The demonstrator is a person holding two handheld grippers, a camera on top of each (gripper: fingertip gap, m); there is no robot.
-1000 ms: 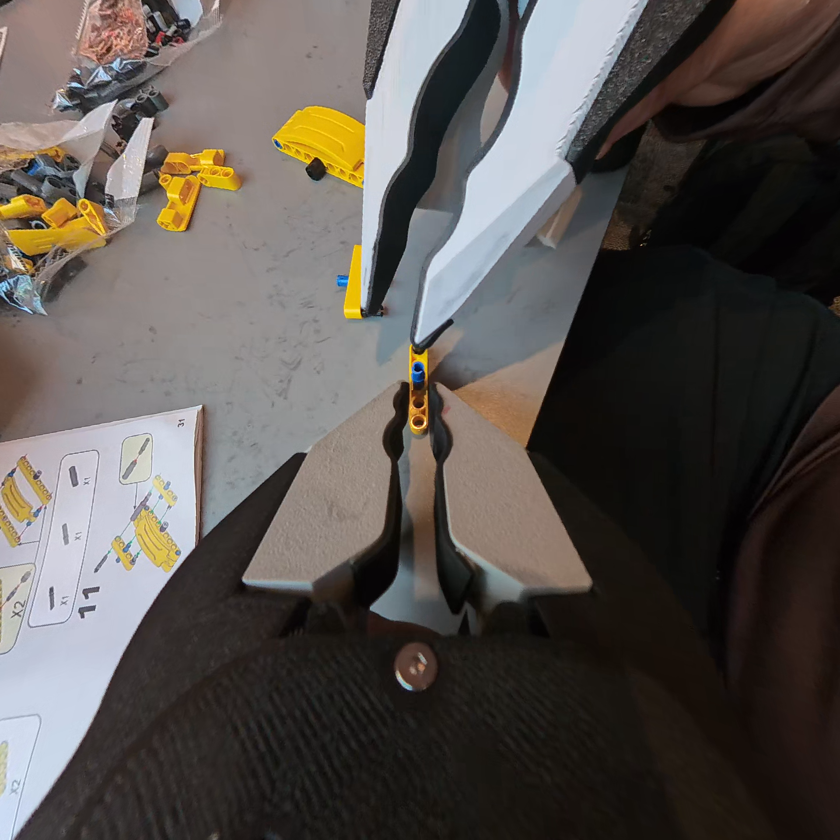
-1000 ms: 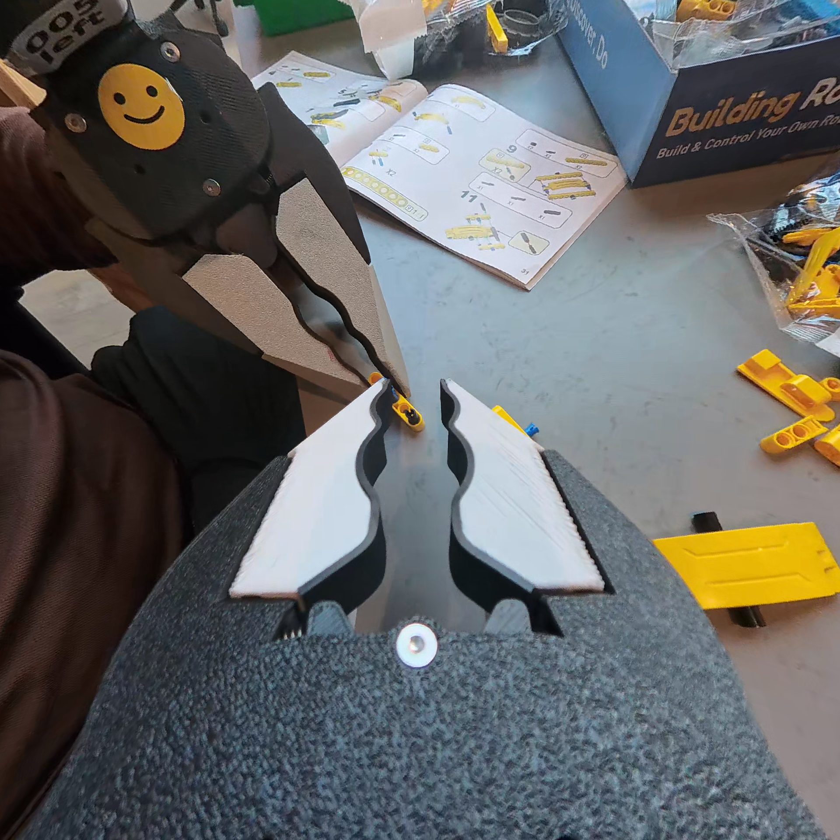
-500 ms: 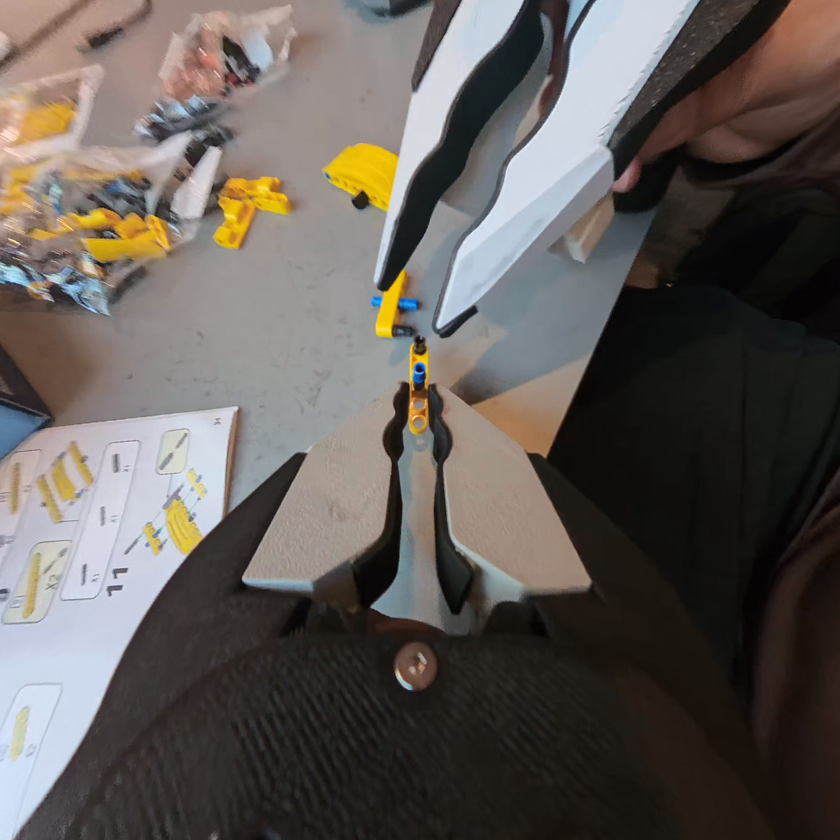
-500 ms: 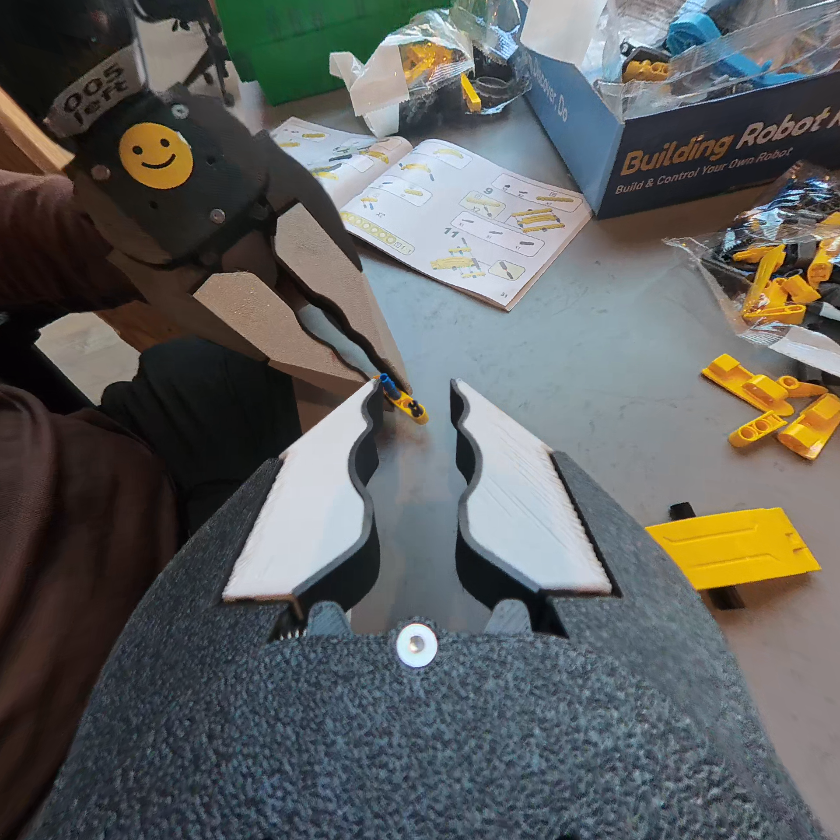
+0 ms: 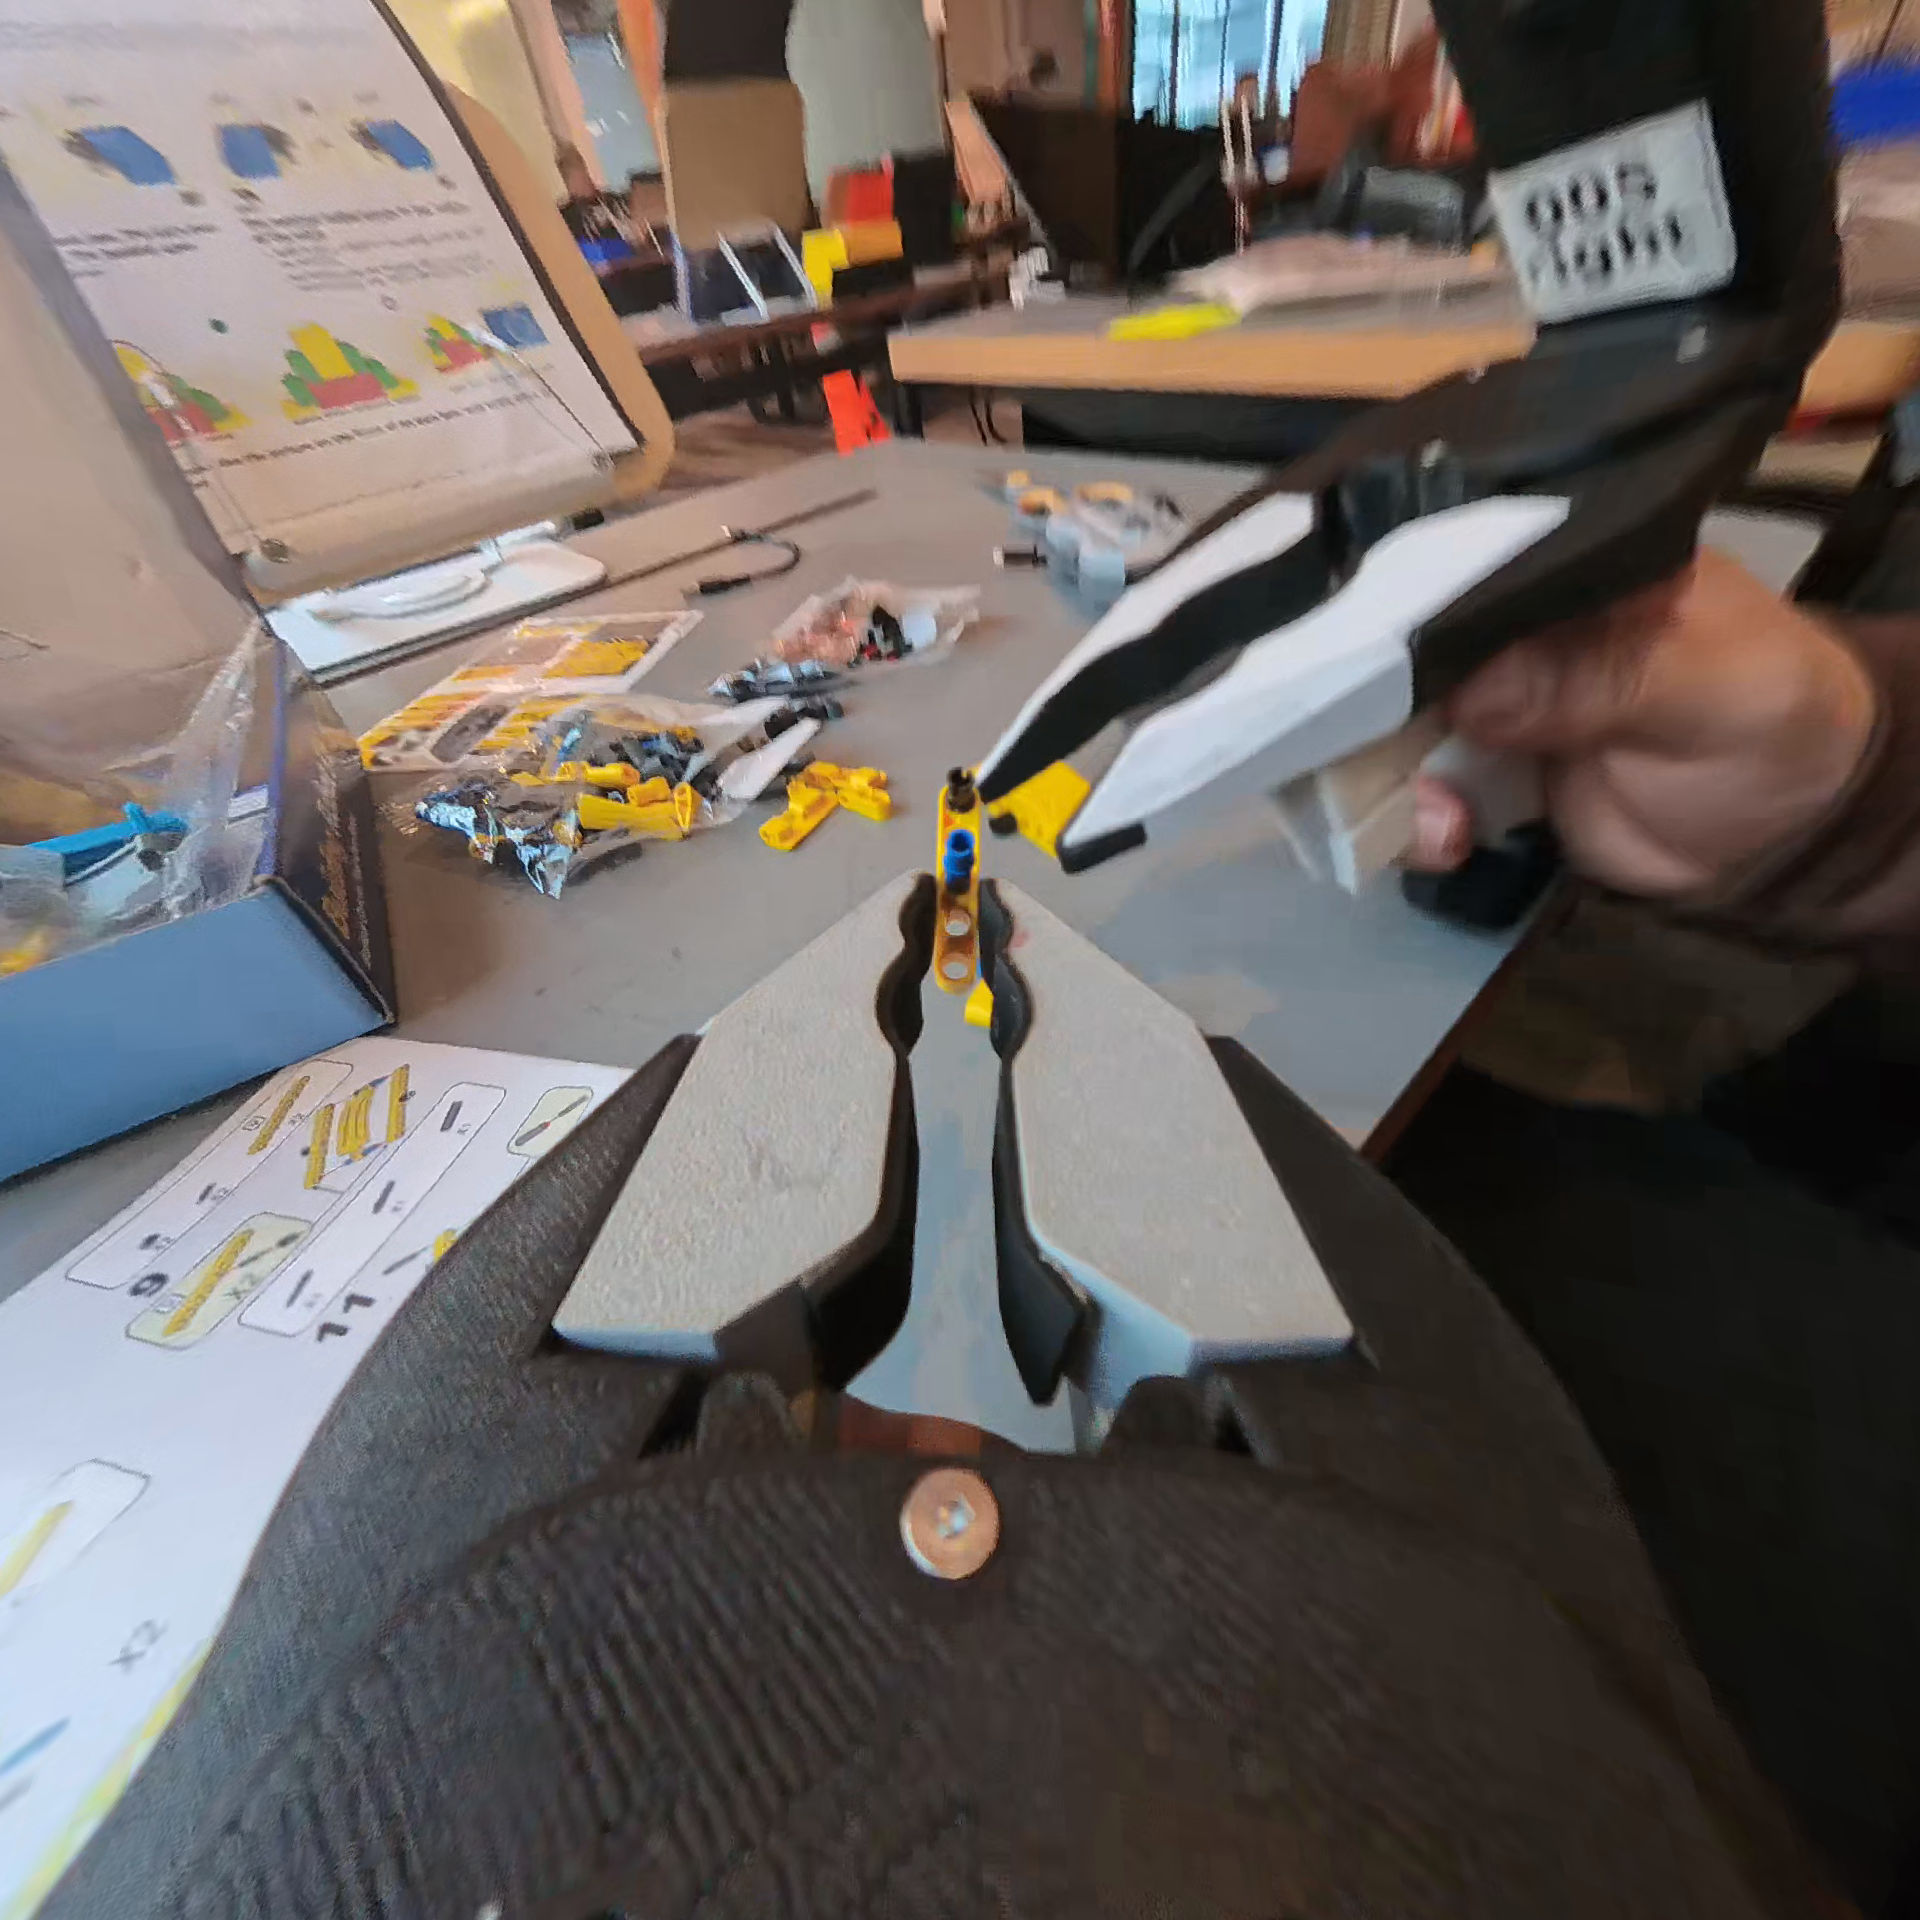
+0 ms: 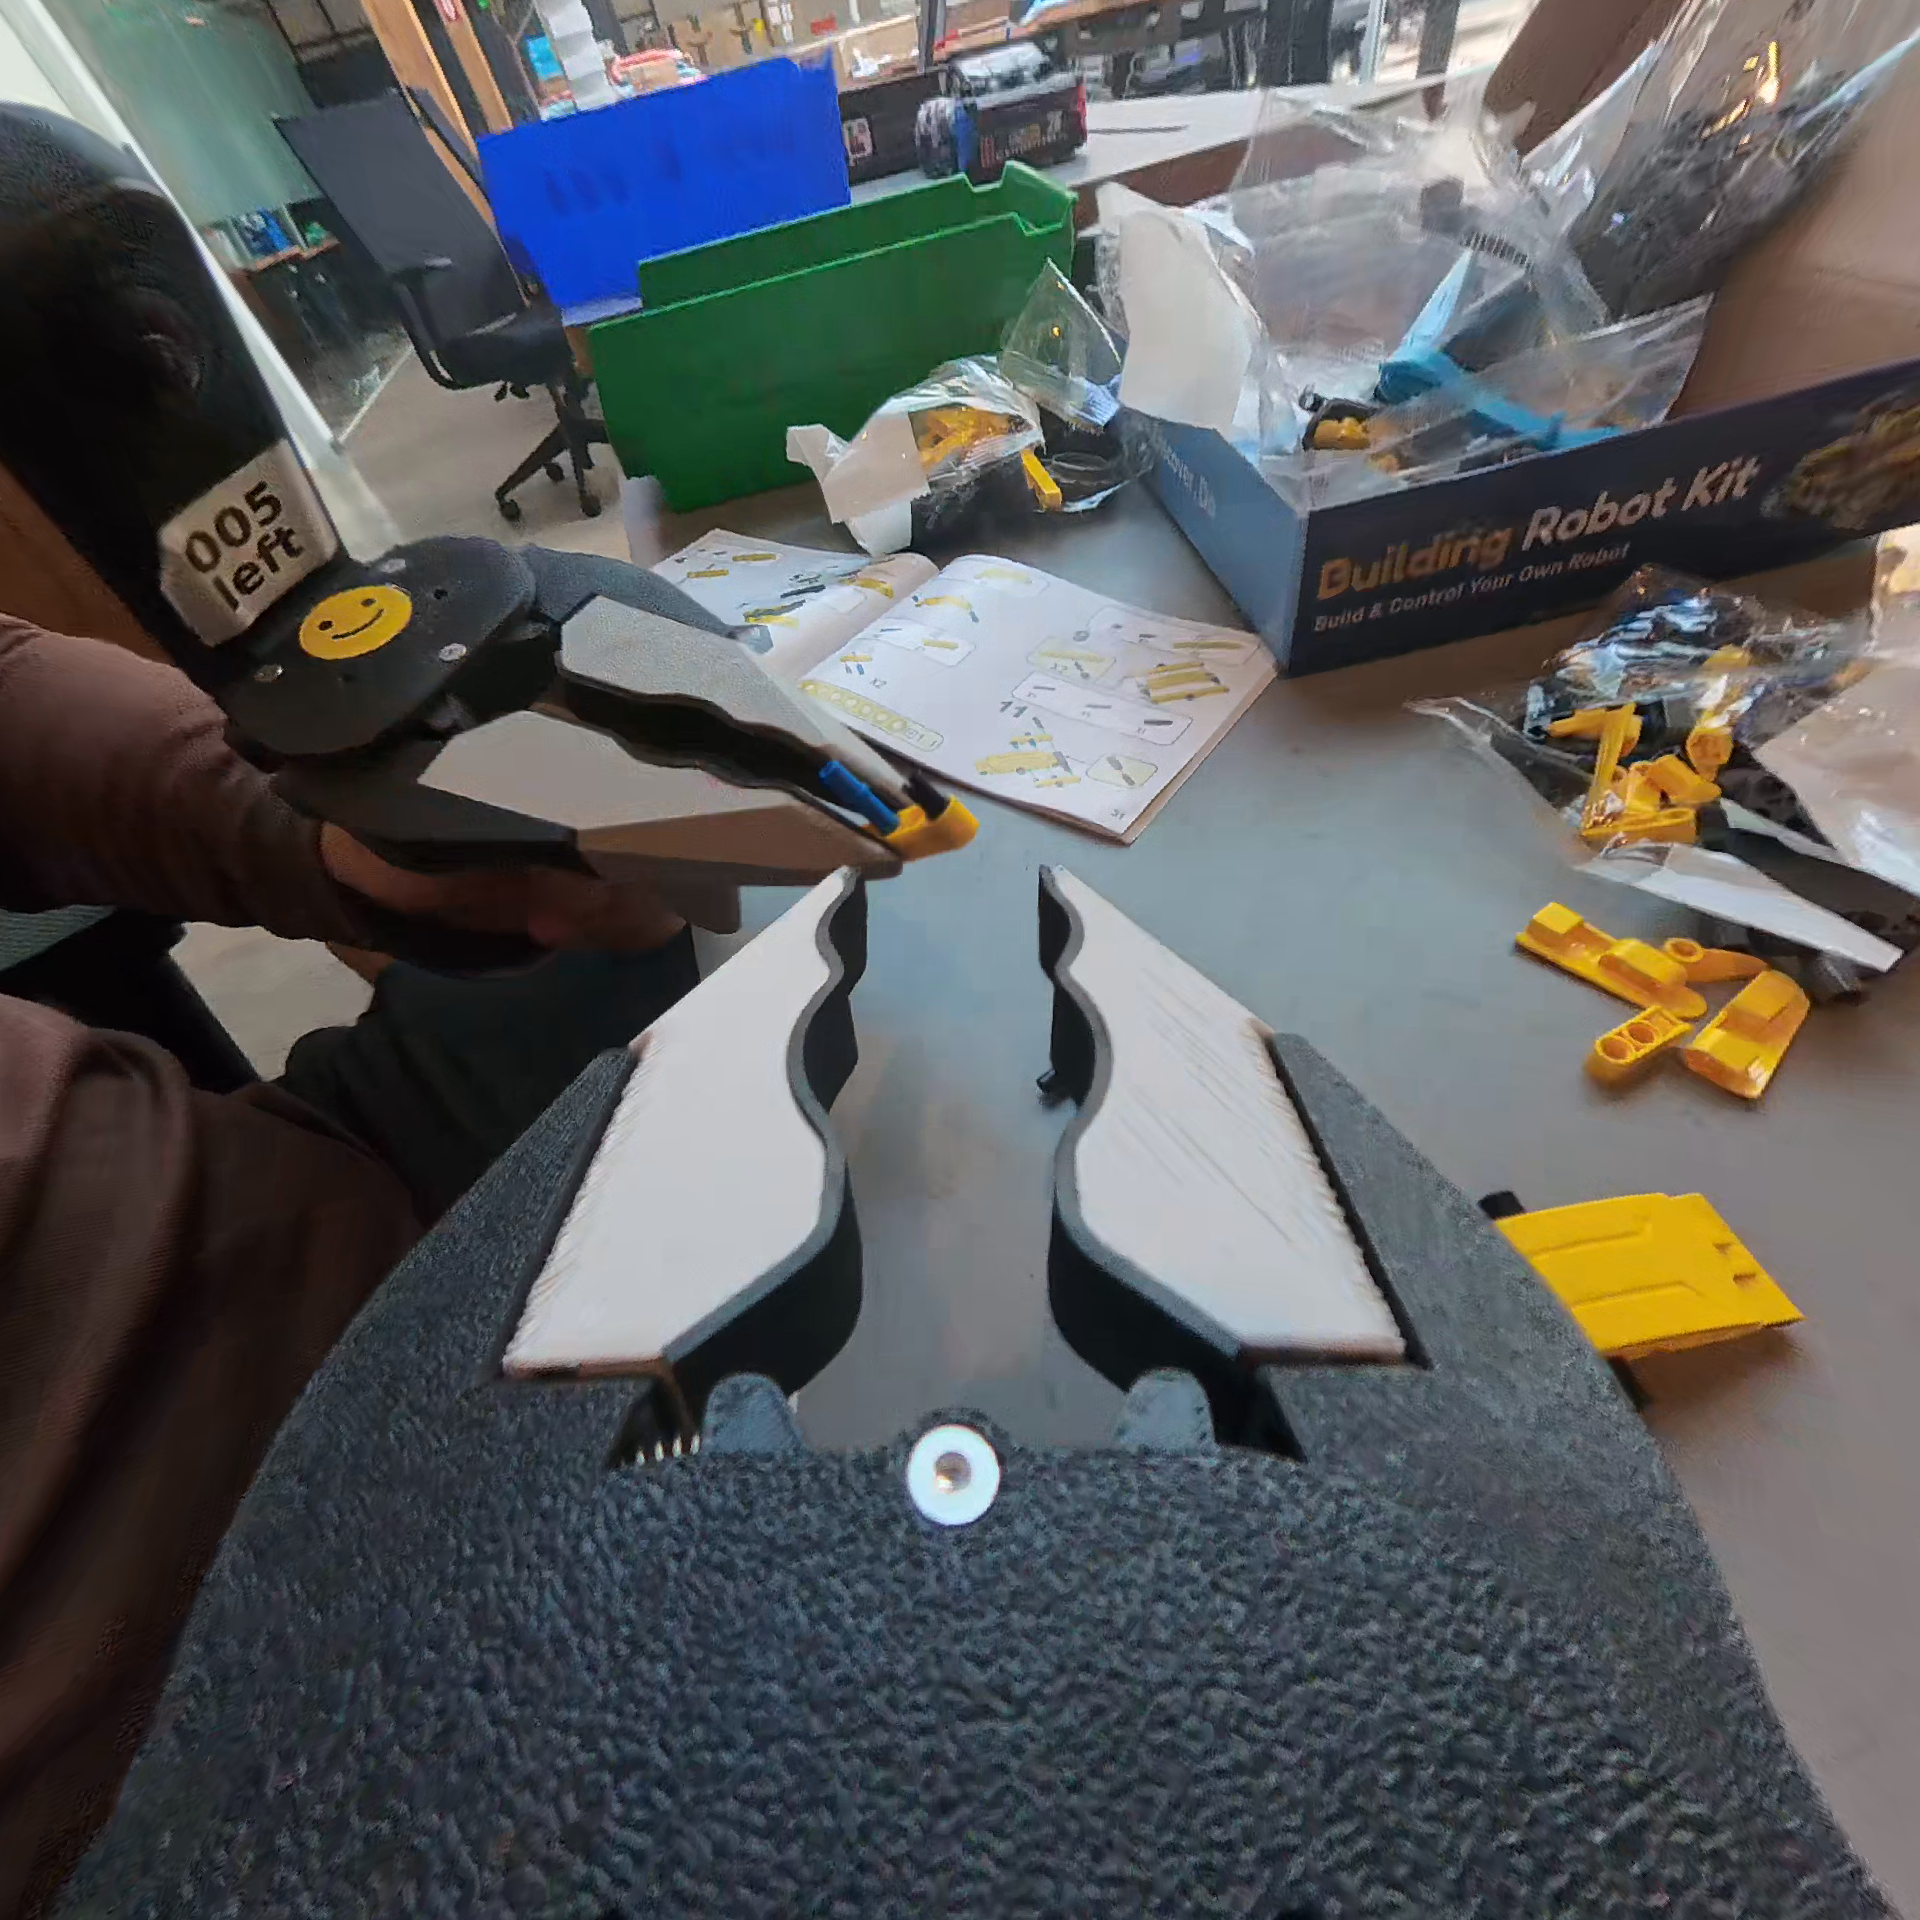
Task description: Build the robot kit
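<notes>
My left gripper (image 5: 954,896) is shut on a small yellow beam (image 5: 956,883) that carries a blue pin (image 5: 958,854) and a black pin at its far end. It holds the beam above the grey table (image 5: 665,935). In the right wrist view the left gripper (image 6: 894,836) comes in from the left with the beam (image 6: 935,826) sticking out past its tips. My right gripper (image 6: 951,883) is open and empty, just below and beside the beam. In the left wrist view the right gripper (image 5: 1039,821) has its near fingertip close to the beam's black pin.
An open instruction booklet (image 6: 997,675) and a blue kit box (image 6: 1558,520) lie beyond the grippers. Bags of parts (image 6: 1683,748), loose yellow pieces (image 6: 1683,1008) and a yellow panel (image 6: 1642,1288) are to the right. A green bin (image 6: 810,322) stands behind. The table edge (image 5: 1455,1039) is near.
Both grippers have risen and tilted up from the table, so the room now shows. The left still grips the beam. The right stays open and has swung from ahead of the beam to its side.
</notes>
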